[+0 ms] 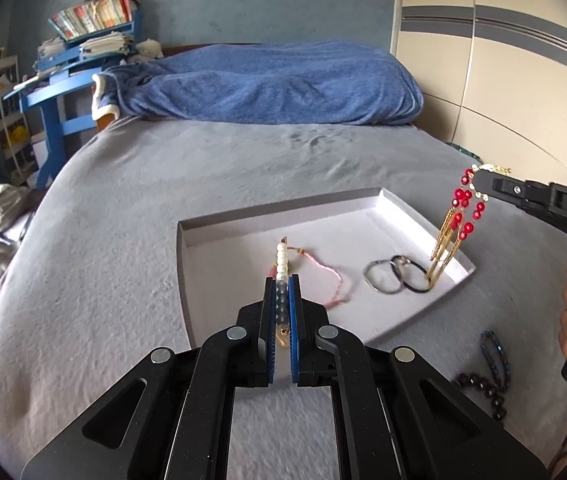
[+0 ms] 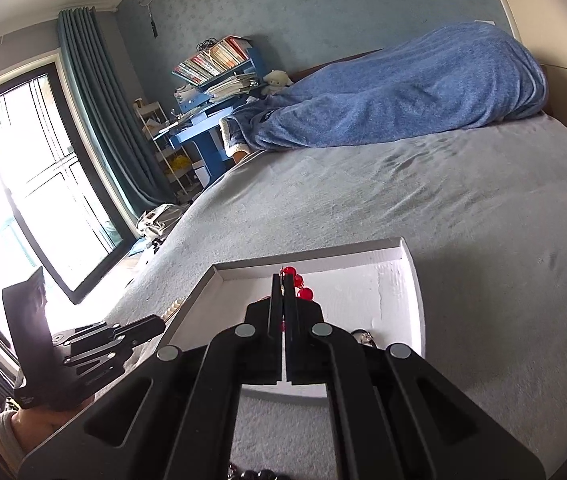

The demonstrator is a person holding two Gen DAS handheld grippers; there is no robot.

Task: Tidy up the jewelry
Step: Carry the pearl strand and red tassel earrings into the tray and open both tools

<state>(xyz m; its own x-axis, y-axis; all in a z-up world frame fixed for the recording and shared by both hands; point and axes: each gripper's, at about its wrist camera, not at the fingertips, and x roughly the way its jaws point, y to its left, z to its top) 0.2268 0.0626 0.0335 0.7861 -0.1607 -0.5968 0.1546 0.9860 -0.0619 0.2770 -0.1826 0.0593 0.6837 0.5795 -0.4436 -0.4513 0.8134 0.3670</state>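
Note:
A shallow white tray (image 1: 387, 208) lies on the grey bed (image 1: 123, 200). My left gripper (image 1: 282, 280) is shut on a white pearl strand (image 1: 282, 258) and holds it over the tray's near left part. In the tray lie a pink cord bracelet (image 1: 333, 274) and two metal rings (image 1: 393, 276). My right gripper (image 1: 477, 180) is shut on a red-bead and gold-chain piece (image 1: 457, 220), which hangs over the tray's right edge. In the right wrist view the right gripper (image 2: 283, 284) is shut, with red beads (image 2: 301, 286) at its tips above the tray (image 2: 415, 280).
Dark bead bracelets (image 1: 487, 376) lie on the bed right of the tray. A blue blanket (image 1: 267, 84) is heaped at the head of the bed. A blue desk with books (image 1: 79, 52) stands at the far left, a wardrobe (image 1: 503, 60) at the right.

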